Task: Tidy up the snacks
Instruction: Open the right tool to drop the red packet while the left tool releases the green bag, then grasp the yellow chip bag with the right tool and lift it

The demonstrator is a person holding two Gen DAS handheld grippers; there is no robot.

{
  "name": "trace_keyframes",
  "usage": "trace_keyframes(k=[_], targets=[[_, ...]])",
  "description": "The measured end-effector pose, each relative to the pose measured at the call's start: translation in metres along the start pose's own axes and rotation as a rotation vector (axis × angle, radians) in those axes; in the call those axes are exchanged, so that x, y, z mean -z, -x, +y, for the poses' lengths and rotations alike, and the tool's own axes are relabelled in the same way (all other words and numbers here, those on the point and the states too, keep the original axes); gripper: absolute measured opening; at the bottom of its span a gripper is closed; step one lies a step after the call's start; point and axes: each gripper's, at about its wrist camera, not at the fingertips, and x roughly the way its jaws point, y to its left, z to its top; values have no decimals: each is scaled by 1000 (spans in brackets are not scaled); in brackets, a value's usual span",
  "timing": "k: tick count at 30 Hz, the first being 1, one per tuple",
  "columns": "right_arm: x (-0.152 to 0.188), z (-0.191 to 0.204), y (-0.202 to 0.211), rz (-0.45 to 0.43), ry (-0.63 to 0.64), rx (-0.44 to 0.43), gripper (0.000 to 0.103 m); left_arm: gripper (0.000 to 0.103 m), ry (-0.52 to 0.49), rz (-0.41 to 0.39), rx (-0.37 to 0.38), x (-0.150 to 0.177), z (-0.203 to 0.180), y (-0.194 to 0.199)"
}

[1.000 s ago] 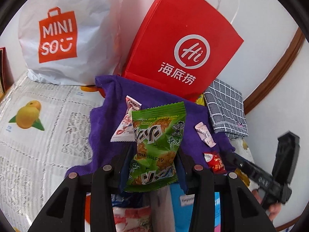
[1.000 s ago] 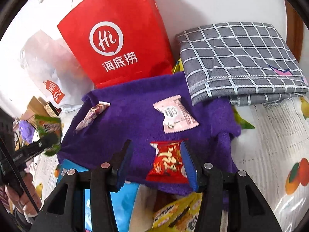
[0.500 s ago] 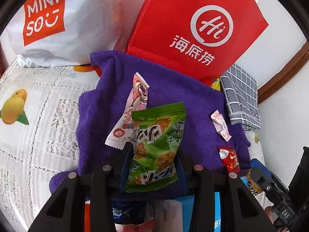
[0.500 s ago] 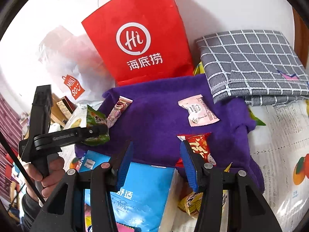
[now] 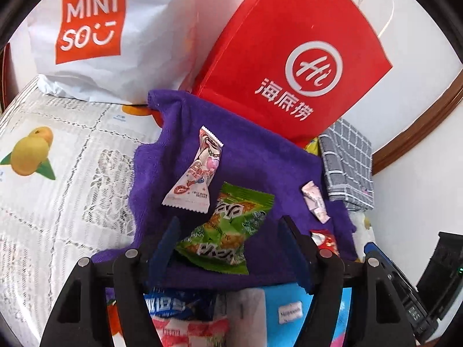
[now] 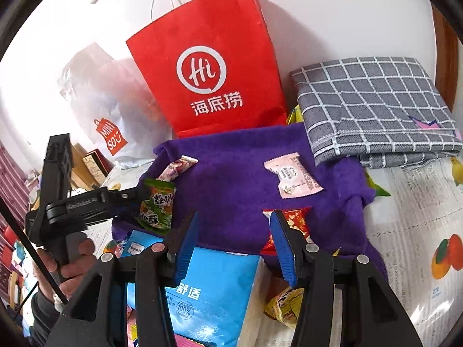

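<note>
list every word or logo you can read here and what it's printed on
"MINISO": white plastic shopping bag
"Hi" and "海底捞": red paper carrier bag
"舒适", "100%": blue tissue pack
Green crinkly snack packet, pink-white candy wrapper, pale pink sachet: print too small or blurred.

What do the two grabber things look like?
Both are black plastic. The right gripper has bright blue ribbed pads and silver rivets; the left gripper has dark blue pads. The hand on its pistol handle wears a dark sleeve.
</note>
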Motion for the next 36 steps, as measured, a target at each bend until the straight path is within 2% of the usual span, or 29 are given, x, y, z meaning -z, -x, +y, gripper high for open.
trace_keyframes(k=[9, 12, 14, 19, 21, 24, 29, 32, 34, 36], targets=[[-6, -17, 19, -68, -24, 32, 51, 69, -45, -66, -36, 27, 6, 30], [-5, -23, 21, -69, -35, 49, 44, 69, -65, -73, -36, 34, 7, 38], [-3, -25, 23, -73, -36, 51, 43, 69, -78, -101, -46, 38, 9, 45], [11, -26, 28, -85, 0, 87, 43, 69, -96, -124, -56, 44, 12, 52], [22, -26, 27, -54, 35, 85, 43, 69, -102, -117, -55, 45, 10, 50], [38, -31, 28, -53, 41, 115, 44, 69, -128, -126, -60, 48, 4, 53], [56, -44, 30, -25, -4, 112, 45, 69, -174, -160, -48, 52, -5, 59], [66, -48, 33, -25, -22, 109, 47, 69, -165, -166, -34, 53, -5, 61], [72, -49, 29, -9, -13, 142, 55, 69, -143, -149, -13, 53, -3, 60], [74, -46, 22, 18, 10, 164, 56, 69, -120, -128, 40, 52, -2, 59]])
